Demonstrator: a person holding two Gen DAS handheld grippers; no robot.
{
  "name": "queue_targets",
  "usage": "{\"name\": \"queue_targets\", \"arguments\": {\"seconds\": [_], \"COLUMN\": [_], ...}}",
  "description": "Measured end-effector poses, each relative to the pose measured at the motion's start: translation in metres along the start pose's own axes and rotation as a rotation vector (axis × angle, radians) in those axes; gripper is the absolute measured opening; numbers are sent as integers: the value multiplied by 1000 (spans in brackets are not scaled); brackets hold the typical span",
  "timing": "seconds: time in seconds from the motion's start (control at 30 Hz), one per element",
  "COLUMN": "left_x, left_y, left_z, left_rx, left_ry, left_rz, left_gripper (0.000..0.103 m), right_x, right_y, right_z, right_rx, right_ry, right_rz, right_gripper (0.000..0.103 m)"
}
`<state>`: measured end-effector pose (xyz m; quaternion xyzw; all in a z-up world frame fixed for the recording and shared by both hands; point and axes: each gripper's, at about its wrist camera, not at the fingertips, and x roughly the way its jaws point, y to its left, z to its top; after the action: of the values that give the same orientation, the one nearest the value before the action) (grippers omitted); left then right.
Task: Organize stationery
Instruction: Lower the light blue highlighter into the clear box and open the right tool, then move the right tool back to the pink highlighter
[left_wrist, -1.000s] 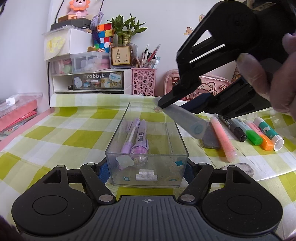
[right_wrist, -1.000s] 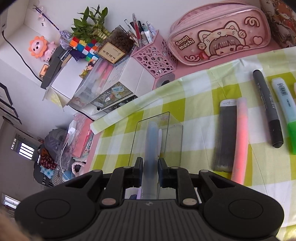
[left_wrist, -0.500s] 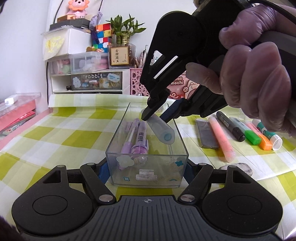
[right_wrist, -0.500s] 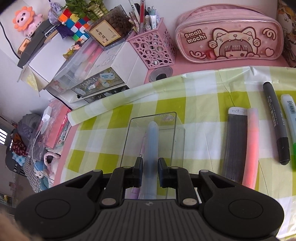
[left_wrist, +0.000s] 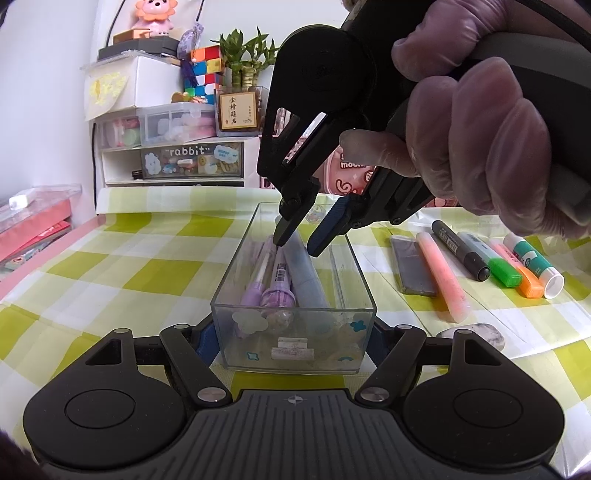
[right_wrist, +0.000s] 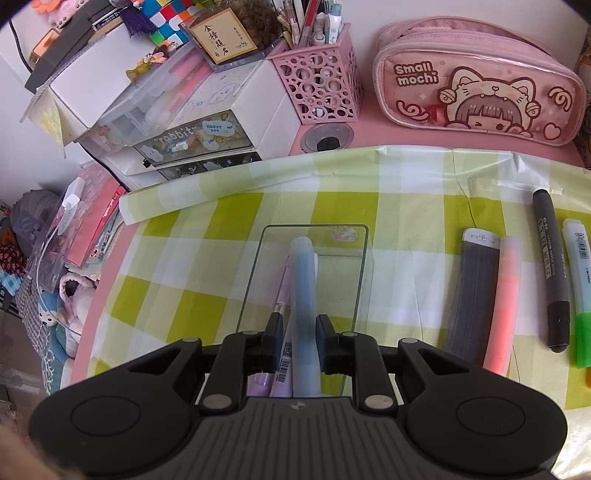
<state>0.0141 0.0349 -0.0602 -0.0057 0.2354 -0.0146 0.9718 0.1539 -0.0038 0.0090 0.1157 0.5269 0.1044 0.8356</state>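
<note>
My left hand-held gripper clamps the near end of the clear box so it can't slide. Just past that, my right hand-held gripper is opening, letting the blue pen settle beside the purple pens. Box walls sit tight either side, so up is my only exit. More markers wait off right.

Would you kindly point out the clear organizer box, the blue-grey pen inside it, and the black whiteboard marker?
clear organizer box (left_wrist: 295, 343): left wrist view, near front wall.
blue-grey pen (right_wrist: 303, 280): right wrist view, middle of the barrel.
black whiteboard marker (right_wrist: 552, 273): right wrist view, middle of the labelled barrel.
</note>
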Motion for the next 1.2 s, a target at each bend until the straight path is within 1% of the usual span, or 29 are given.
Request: {"name": "queue_targets", "arguments": {"seconds": [0.17,0.23,0.33,0.43,0.47,0.5,0.53,0.6,0.73,0.83,0.9,0.97,1.03,1.1,1.2], "left_x": [0,0,0,0,0,0,0,0,0,-1,0,0,0,0,1], "left_y": [0,0,0,0,0,0,1,1,2,3,3,2,1,-1,-1], "left_z": [0,0,0,0,-1,0,0,0,0,-1,-1,-1,-1,-1,-1], "left_rx": [0,2,1,3,4,3,0,-1,0,0,2,2,13,22,16], "left_ry": [-1,-1,-2,-1,-2,-2,-2,-2,-5,-15,-15,-15,-14,-10,-6], "left_rz": [0,0,0,0,-1,-2,-4,-5,-10,-20,-19,-18,-12,-5,3], "left_gripper": [73,73,73,73,73,73,73,73,73,73,73,73,73,73,73], "right_x": [-5,-7,-14,-26,-31,-36,-42,-53,-70,-76,-76,-70,-60,-51,-46], "right_y": [-3,-3,-7,-15,-18,-21,-24,-32,-57,-75,-84,-91,-98,-102,-105], "right_z": [2,1,0,-2,-4,-5,-7,-12,-27,-44,-60,-71,-79,-84,-89], "right_rx": [-4,-12,-16,-21,-21,-26,-38,-56,-61,-51,-62,-69,-67,-65,-89], "right_ry": [-16,-17,-38,-65,-79,-94,-119,-162,-237,-298,-343,-354,-343,-331,-342], "right_rz": [18,21,45,79,87,85,78,69,50,28,-7,-17,-13,-35,-63], "right_gripper": [30,30,31,33,36,40,41,46,53,61,62,62,62,62,62]}}
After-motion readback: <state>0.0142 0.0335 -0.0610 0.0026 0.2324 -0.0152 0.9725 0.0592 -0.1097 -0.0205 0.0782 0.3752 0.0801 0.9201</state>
